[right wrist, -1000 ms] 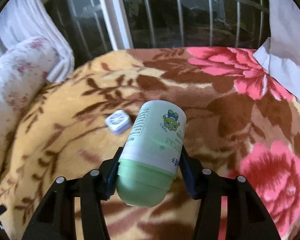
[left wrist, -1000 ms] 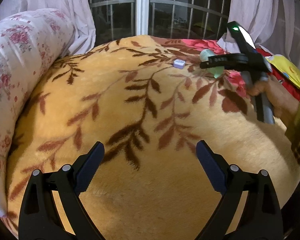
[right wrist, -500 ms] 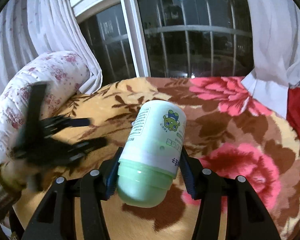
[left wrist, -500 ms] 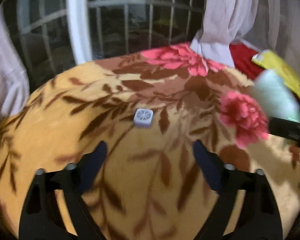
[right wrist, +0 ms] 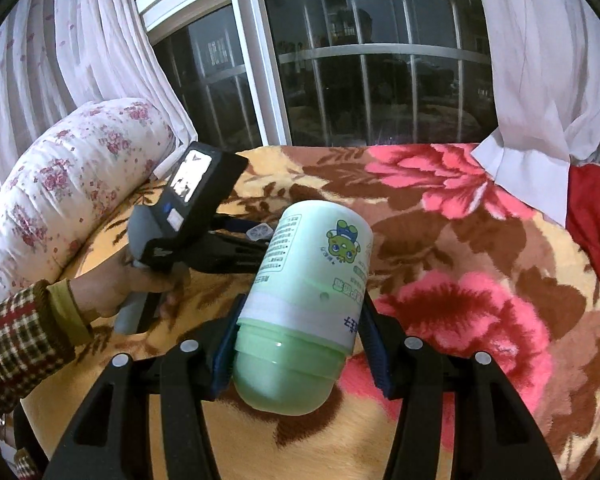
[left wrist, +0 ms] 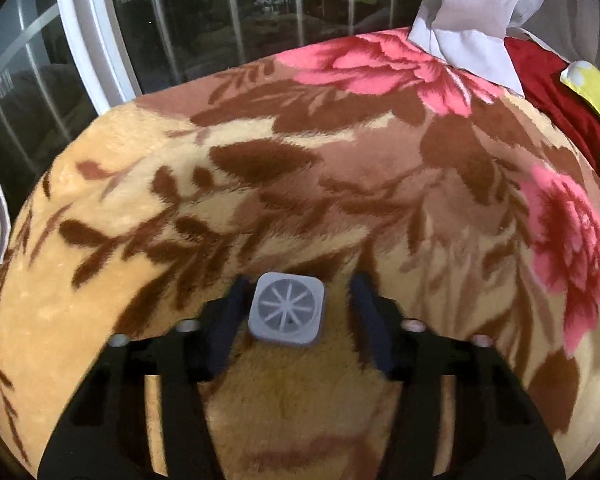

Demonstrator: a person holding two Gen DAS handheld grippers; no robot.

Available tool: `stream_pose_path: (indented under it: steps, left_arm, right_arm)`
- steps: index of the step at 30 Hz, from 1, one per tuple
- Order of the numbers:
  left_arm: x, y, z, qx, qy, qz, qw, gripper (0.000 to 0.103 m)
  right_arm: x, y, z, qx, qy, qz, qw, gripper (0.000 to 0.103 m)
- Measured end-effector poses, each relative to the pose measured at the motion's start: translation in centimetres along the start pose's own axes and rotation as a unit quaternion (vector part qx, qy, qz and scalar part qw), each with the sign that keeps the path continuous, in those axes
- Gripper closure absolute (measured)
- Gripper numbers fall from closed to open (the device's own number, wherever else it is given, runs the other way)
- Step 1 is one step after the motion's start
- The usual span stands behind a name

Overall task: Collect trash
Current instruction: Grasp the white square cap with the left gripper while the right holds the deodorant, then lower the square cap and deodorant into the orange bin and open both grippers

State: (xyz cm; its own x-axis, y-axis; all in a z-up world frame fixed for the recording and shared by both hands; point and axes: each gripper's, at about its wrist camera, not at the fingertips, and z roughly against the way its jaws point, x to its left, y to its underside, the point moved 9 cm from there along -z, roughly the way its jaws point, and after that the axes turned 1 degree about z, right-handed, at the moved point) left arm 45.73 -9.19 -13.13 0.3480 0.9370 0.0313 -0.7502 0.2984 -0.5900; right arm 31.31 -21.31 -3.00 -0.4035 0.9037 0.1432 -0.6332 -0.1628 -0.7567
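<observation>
A small grey square cap (left wrist: 287,307) with a spoked top lies on the floral blanket (left wrist: 260,184). My left gripper (left wrist: 300,284) straddles it and its jaws are closing; the left pad is almost at the cap's side and a gap shows on the right. The right wrist view shows the same cap (right wrist: 260,232) at the left gripper's fingertips (right wrist: 240,226), with a hand (right wrist: 112,284) on the handle. My right gripper (right wrist: 300,312) is shut on a pale green plastic bottle (right wrist: 320,264) with a cartoon label, held above the blanket.
A rolled floral quilt (right wrist: 60,184) lies along the bed's left side. Behind the bed are a barred window (right wrist: 360,60) and white curtains (right wrist: 540,60). At the right edge lie a red cloth (left wrist: 560,92) and a yellow item (left wrist: 592,88).
My left gripper has swept across the blanket to the grey cap and narrowed its jaws around it. The right gripper has lifted and drawn back a little, still holding the bottle.
</observation>
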Motion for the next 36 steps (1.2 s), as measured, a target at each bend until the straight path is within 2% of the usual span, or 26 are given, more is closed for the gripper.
stream_pose_path:
  steps: [1, 9, 16, 22, 28, 32, 36]
  left_arm:
    - [0.0, 0.0, 0.1, -0.002, 0.006, 0.007, 1.0000, 0.070]
    - [0.2, 1.3, 2.7, -0.015, 0.012, 0.012, 0.9997, 0.071]
    - [-1.3, 3.4, 9.8, -0.047, 0.012, -0.008, 0.9988, 0.071]
    - [-4.1, 9.7, 18.2, -0.059, 0.027, -0.024, 0.9976, 0.071]
    - [-7.0, 18.0, 26.1, -0.062, 0.038, -0.032, 0.9969, 0.071]
    - [-8.5, 23.9, 29.3, -0.048, 0.048, -0.025, 0.9974, 0.071]
    - [-9.6, 30.2, 30.6, -0.012, 0.057, -0.020, 0.9981, 0.071]
  right_arm:
    - [0.0, 0.0, 0.0, 0.001, 0.000, 0.002, 1.000, 0.050]
    - [0.5, 0.2, 0.4, -0.003, -0.005, 0.002, 1.000, 0.050]
    - [2.5, 1.1, 2.5, -0.007, -0.008, 0.008, 1.000, 0.050]
    - [7.4, 4.2, 6.5, -0.001, -0.036, 0.023, 0.999, 0.050]
    - [14.3, 8.6, 11.5, 0.009, -0.082, 0.043, 0.996, 0.050]
    - [18.8, 12.2, 14.5, 0.023, -0.120, 0.052, 0.991, 0.050]
    - [22.6, 17.8, 16.1, 0.068, -0.155, 0.062, 0.984, 0.049]
